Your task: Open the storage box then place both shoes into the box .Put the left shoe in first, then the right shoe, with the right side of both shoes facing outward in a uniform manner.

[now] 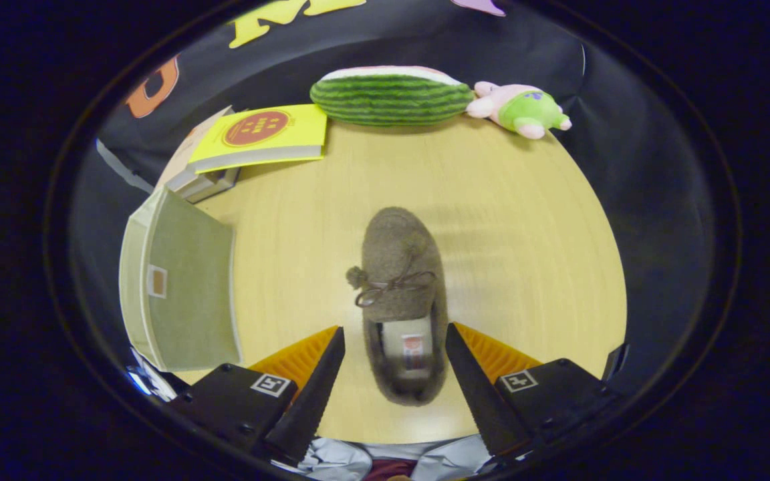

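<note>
No readable text anywhere. Red round emblem on the yellow book (pixel 261 137), its characters too small to make out. Small red-and-white label inside the shoe (pixel 403 304), print illegible. Pale square patch on the storage box (pixel 178 287), blank as far as can be told. Black-and-white square marker on each side of the gripper (pixel 395 335), fingers spread wide beside the shoe's heel, not touching it.

Tongs (pixel 395 337) with serrated wedge fingers, square-marked blocks.
</note>
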`<state>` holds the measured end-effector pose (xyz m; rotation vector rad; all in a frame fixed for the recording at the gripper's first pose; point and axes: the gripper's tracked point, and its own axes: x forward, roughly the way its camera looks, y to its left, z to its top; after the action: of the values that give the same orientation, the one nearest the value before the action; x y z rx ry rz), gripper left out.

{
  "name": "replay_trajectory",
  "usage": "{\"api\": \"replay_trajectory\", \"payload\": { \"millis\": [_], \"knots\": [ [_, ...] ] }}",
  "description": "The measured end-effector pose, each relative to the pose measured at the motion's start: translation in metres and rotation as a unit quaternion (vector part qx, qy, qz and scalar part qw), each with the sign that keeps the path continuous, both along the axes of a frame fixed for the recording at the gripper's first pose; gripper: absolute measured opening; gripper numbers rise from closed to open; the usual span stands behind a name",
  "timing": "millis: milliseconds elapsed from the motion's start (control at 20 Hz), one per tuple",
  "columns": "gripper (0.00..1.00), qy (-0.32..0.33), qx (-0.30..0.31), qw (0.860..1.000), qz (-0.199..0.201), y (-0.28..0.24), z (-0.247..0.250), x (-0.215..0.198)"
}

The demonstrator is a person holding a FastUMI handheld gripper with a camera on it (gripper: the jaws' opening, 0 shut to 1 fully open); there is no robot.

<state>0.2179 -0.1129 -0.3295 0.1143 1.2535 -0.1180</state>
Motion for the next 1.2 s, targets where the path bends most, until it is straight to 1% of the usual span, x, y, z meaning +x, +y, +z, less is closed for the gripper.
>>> {"api": "replay_trajectory", "payload": {
  "millis": [100, 150, 200, 300, 350, 400, 450, 500, 550, 600, 750, 950, 1100, 1200],
  "knots": [
    [0.92, 0.019, -0.011, 1.000, 0.000, -0.017, -0.014, -0.003],
    [0.84, 0.028, -0.012, 1.000, 0.000, -0.024, -0.019, -0.004],
    [0.80, 0.037, -0.020, 0.999, 0.000, -0.032, -0.026, -0.006],
    [0.64, 0.046, -0.026, 0.999, 0.005, -0.041, -0.036, -0.006],
    [0.56, 0.048, -0.017, 0.999, 0.006, -0.040, -0.040, -0.005],
    [0.52, 0.051, 0.001, 0.999, 0.013, -0.033, -0.043, -0.006],
    [0.39, 0.053, 0.013, 0.998, 0.021, -0.027, -0.048, -0.006],
    [0.31, 0.055, 0.014, 0.998, 0.028, -0.025, -0.054, -0.005],
    [0.19, 0.059, 0.011, 0.998, 0.035, -0.026, -0.065, -0.006],
    [0.17, 0.056, 0.017, 0.998, 0.036, -0.025, -0.061, -0.005],
    [0.07, 0.055, 0.032, 0.998, 0.009, -0.025, -0.062, -0.004],
    [0.06, 0.052, 0.030, 0.998, 0.014, -0.022, -0.047, -0.007],
    [0.06, 0.041, 0.055, 0.998, 0.017, -0.006, -0.016, -0.011],
    [0.07, 0.034, 0.058, 0.998, 0.013, -0.001, 0.004, -0.012]
  ]
}}
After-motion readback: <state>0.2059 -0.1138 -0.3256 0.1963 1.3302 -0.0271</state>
